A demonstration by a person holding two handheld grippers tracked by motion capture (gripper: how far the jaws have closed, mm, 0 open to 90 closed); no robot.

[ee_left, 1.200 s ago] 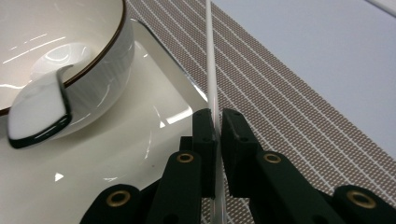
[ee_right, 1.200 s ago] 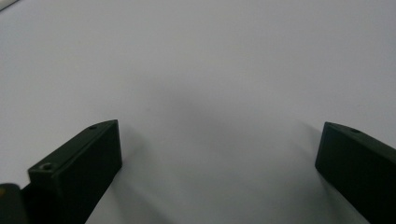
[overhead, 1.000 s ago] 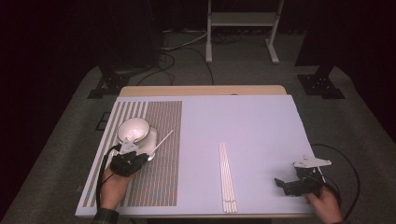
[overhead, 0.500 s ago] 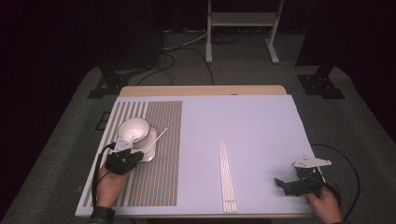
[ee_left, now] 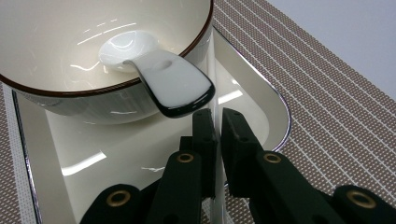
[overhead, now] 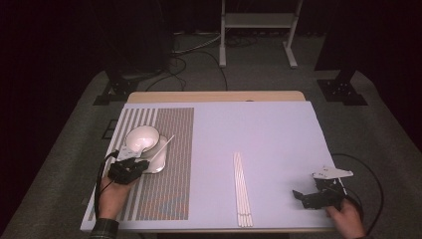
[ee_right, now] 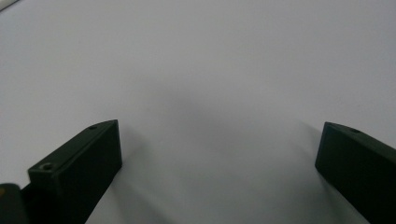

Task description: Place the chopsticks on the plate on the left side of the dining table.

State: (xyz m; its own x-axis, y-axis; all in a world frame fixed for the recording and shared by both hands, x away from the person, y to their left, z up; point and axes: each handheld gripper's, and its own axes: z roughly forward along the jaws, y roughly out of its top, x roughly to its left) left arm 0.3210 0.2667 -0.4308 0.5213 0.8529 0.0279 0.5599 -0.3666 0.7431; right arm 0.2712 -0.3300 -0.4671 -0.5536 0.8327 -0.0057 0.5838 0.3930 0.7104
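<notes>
At the near left of the table, my left gripper (ee_left: 215,140) is clamped on the thin upright rim of a white tray (ee_left: 140,154), the two black jaws pinching its edge from either side. On that tray sits a white bowl with a dark rim (ee_left: 70,56), and a white spoon (ee_left: 154,74) lies in it, its scoop down in the hollow and its handle jutting over the bowl's edge toward my jaws; the handle's tip hangs just above them, and whether it touches them I cannot tell. The bowl's far and left sides are cut off in the left gripper view, and the tray's near end is hidden behind my gripper. From the high view, tray and bowl (overhead: 142,140) rest on the striped brown placemat (overhead: 169,169), with my left hand (overhead: 113,191) partly covering the tray's near edge. A thin pale stick (overhead: 165,144) leans at the bowl's right side; what it is I cannot make out. Pale chopsticks (overhead: 242,189) lie lengthwise near the table's middle. At the near right, my right gripper (ee_right: 219,154) rests with jaws spread wide over the bare white tabletop (ee_right: 210,70), nothing between them.
</notes>
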